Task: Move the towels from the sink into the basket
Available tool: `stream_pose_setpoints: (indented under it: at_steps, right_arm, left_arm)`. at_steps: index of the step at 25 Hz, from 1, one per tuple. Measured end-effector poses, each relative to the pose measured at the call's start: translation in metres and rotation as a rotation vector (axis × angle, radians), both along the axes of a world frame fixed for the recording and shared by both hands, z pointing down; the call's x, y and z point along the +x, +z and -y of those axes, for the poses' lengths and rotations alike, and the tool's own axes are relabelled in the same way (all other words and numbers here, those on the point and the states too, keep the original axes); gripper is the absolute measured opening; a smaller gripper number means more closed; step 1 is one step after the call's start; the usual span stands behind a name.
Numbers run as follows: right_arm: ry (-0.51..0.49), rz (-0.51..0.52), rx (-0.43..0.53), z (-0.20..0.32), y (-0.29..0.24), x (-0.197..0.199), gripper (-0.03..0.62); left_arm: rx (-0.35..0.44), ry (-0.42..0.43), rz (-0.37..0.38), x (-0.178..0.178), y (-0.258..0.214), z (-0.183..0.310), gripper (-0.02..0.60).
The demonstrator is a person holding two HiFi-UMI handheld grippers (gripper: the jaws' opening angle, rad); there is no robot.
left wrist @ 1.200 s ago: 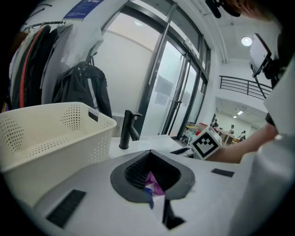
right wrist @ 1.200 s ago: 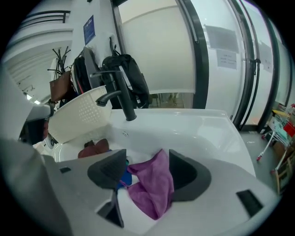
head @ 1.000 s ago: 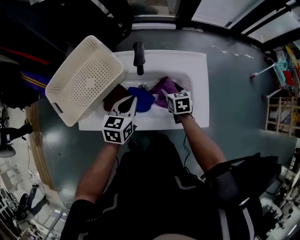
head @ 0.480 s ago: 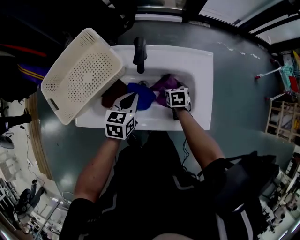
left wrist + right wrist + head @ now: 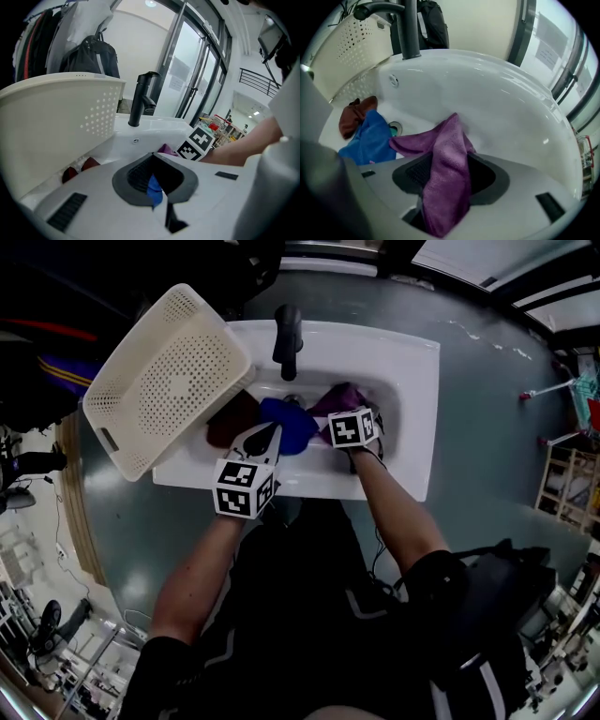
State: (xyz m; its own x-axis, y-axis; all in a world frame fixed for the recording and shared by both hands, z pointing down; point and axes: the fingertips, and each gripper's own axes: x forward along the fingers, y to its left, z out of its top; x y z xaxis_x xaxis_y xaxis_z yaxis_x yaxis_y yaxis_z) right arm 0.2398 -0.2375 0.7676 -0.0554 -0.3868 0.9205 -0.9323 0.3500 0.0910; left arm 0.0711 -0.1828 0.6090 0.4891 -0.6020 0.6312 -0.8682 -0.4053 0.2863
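Three towels lie in the white sink [image 5: 403,381]: maroon [image 5: 230,418] on the left, blue [image 5: 292,423] in the middle, purple [image 5: 339,397] on the right. My right gripper [image 5: 445,187] points steeply down into the basin. Its jaws have just been closing, and the purple towel [image 5: 447,154] is bunched between them. My left gripper [image 5: 272,432] hangs over the blue towel. A narrow strip of blue [image 5: 154,190] shows between its jaws, and I cannot tell if they pinch it. The cream perforated basket [image 5: 164,381] rests tilted on the sink's left edge.
A black faucet [image 5: 286,338] stands at the back of the basin, just beyond the towels. The drain [image 5: 395,127] shows beside the blue towel [image 5: 370,138]. Grey floor surrounds the sink. A dark bag [image 5: 487,596] hangs at the person's right side.
My right gripper has sunk lower into the basin, onto the purple towel. The left gripper has dropped a little toward the blue towel.
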Motion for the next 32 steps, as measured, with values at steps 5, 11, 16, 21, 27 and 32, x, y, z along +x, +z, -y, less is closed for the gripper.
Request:
stream_pose_setpoints:
  at_steps: [5,11,16,21,27,32]
  right_arm:
    - [0.022,-0.028,0.012,0.000,0.000,0.006,0.137]
    - [0.055,0.061,0.055,-0.001,-0.029,-0.004,0.120]
    - [0.045,0.109,0.126,-0.001,-0.065,-0.016,0.120]
    - [0.027,0.150,0.201,-0.013,-0.109,-0.022,0.121]
    - [-0.012,0.217,0.315,-0.026,-0.173,-0.038,0.120]
    - [-0.090,0.286,0.410,-0.039,-0.232,-0.055,0.121]
  left_arm:
    - [0.012,-0.004,-0.006,-0.003,-0.006,-0.006,0.003]
    - [0.085,-0.045,-0.010,-0.017,-0.031,-0.007,0.003]
    - [0.141,-0.043,-0.030,-0.021,-0.056,-0.011,0.003]
    - [0.204,-0.044,-0.058,-0.027,-0.088,-0.019,0.003]
    - [0.273,-0.057,-0.084,-0.033,-0.124,-0.026,0.003]
    - [0.289,-0.097,-0.123,-0.038,-0.145,-0.040,0.003]
